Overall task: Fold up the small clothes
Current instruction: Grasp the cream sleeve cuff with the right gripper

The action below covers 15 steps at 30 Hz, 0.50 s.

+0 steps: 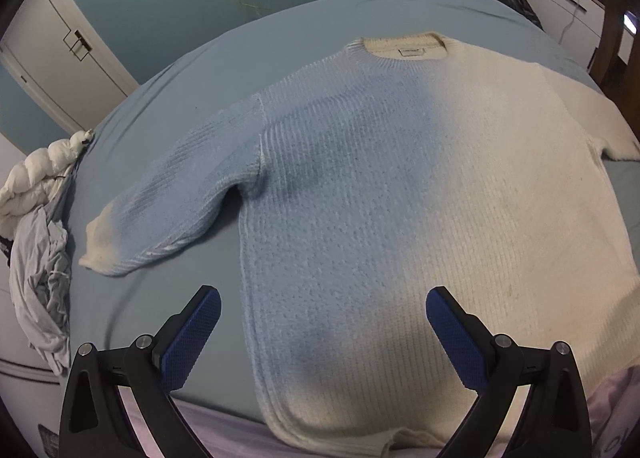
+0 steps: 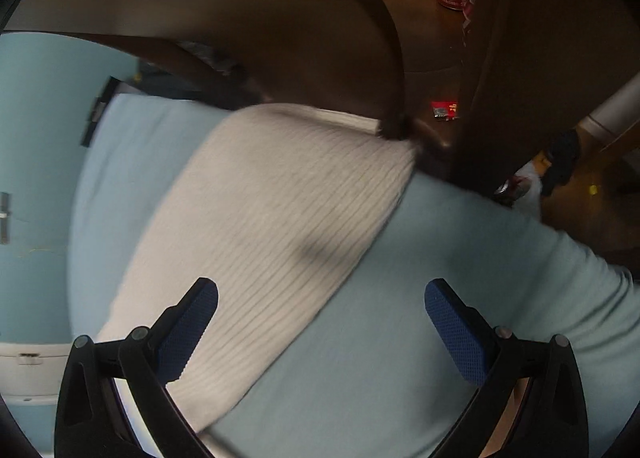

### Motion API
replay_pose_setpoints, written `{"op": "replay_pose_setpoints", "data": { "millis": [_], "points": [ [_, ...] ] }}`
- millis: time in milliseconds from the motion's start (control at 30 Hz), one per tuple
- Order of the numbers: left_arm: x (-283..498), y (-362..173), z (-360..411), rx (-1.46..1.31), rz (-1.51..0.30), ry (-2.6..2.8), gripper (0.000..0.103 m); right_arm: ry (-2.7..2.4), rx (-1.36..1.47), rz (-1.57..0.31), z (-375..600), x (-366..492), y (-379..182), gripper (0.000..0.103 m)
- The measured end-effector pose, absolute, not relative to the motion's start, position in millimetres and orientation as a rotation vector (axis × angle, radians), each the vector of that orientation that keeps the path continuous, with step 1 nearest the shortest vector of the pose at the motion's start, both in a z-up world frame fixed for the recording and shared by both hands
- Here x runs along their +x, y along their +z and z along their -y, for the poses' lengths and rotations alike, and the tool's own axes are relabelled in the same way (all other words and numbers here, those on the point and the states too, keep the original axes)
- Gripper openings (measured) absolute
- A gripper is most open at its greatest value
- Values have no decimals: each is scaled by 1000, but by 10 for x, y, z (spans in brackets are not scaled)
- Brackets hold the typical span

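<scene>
Jaws of both the left gripper point(image 1: 323, 308) and right gripper point(image 2: 321, 300) stand wide apart, empty. The knit sweater point(image 1: 380, 186) lies flat, unfolded on the bed point(image 1: 192, 90); all folding apparently remains.

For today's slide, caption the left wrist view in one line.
Open left gripper poised over the hem of a knit sweater spread flat on a blue bed.

Bare bed sheet point(image 1: 168, 98) lies open around the sweater point(image 1: 380, 198); crumpled clothes point(image 1: 36, 258) crowd its left edge.
</scene>
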<state>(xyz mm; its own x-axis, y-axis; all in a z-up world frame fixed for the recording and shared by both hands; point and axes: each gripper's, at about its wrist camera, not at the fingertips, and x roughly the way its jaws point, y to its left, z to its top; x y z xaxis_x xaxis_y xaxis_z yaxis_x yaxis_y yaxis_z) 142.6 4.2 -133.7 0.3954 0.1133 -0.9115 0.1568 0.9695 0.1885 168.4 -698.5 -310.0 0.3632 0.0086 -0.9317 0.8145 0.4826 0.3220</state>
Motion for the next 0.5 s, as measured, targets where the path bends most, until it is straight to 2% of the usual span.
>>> {"op": "replay_pose_setpoints", "data": {
  "millis": [133,267,300,333,367,400,433,500],
  "points": [
    [1470,-1467,-12,258,-1215,-8,103,-617,813,-1199,6973,2056,-3392,101],
    [1460,-1525,20,264,-1224,-21,103,-694,675,-1123,6853,2224,-3365,100],
    [1450,-1526,25,275,-1218,-20,103,-688,554,-1147,6711,2290,-3383,95],
    [1438,-1521,24,290,-1208,-16,103,-679,430,-1134,6549,2364,-3364,80],
    [1427,-1510,22,300,-1200,-11,103,-665,401,-1096,6464,2375,-3318,72],
    [1415,-1498,11,305,-1192,-9,103,-657,412,-1075,6434,2374,-3285,59],
    [1404,-1485,-8,305,-1189,-6,103,-654,435,-1058,6428,2374,-3238,41],
    [1377,-1452,-60,298,-1191,-7,103,-636,456,-1039,6445,2389,-3125,14]
  ]
}}
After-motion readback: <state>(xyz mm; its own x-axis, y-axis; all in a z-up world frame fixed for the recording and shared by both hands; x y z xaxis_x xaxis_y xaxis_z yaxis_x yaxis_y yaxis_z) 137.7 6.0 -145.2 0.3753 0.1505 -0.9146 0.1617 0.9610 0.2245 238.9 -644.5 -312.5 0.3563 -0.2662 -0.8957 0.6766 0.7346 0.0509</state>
